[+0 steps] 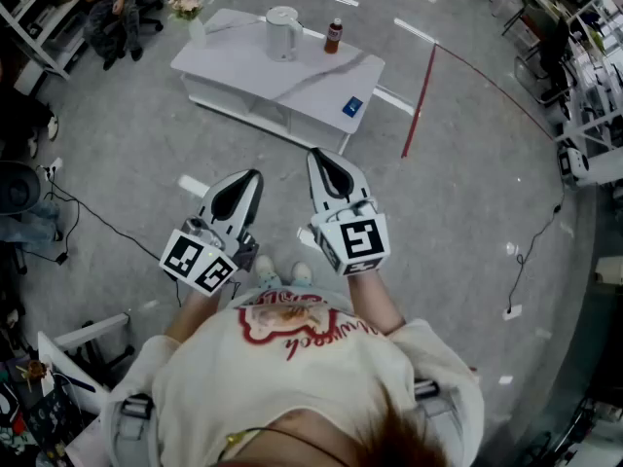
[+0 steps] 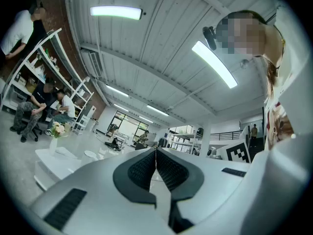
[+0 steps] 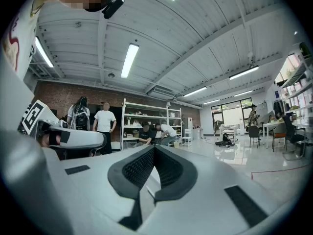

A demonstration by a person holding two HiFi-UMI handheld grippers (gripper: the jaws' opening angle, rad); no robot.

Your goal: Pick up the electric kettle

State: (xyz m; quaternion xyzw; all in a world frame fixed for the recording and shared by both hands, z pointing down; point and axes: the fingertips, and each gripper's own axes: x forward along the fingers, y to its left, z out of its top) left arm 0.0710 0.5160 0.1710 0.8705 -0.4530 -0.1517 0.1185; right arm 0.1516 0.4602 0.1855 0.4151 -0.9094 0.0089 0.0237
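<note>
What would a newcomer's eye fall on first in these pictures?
Probably the two white, black-padded grippers at the head view's centre, the left gripper and right gripper, both shut and empty. Beyond them a white electric kettle stands on a low white marble-patterned table, with a small brown bottle to its right.

Low white table on a grey workshop floor

On the marble-patterned table (image 1: pixel 302 71) a brown bottle (image 1: pixel 334 35) stands near the far edge and a small blue box (image 1: pixel 352 107) lies at the right near corner. A bunch of flowers (image 1: pixel 186 4) sits by its far left corner. A red floor line (image 1: pixel 420 100) runs to its right.
</note>
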